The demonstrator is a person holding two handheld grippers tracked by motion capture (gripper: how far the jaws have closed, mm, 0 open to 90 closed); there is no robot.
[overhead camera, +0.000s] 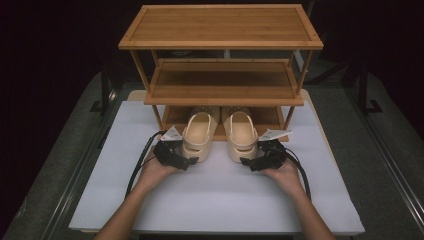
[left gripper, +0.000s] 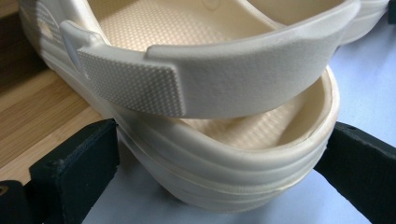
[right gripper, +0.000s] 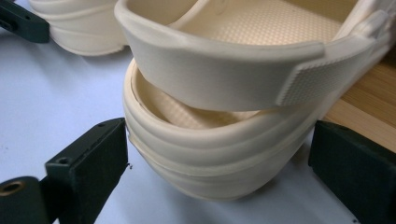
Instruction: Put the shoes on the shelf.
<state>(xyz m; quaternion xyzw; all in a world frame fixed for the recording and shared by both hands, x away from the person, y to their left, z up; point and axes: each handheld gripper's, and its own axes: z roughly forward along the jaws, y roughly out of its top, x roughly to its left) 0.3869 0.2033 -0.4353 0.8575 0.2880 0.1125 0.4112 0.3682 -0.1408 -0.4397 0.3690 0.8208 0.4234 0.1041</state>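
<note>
with jaws spread, each clog heel (left gripper: 233, 172) between its gripper's pads

Two cream clogs were present: the left clog (overhead camera: 199, 136), its heel between the jaws of the left gripper (overhead camera: 186, 161), and the right clog (overhead camera: 242, 135), its heel between the jaws of the right gripper (overhead camera: 248, 163). Two grippers were counted, each with two black jaws. One wooden rack (overhead camera: 221, 45) had three shelves.

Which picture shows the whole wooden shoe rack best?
The high view: the wooden rack stands whole there, three shelves, with the two cream shoes half on its bottom shelf. The left gripper view and right gripper view catch just a corner of that bottom shelf.
</note>
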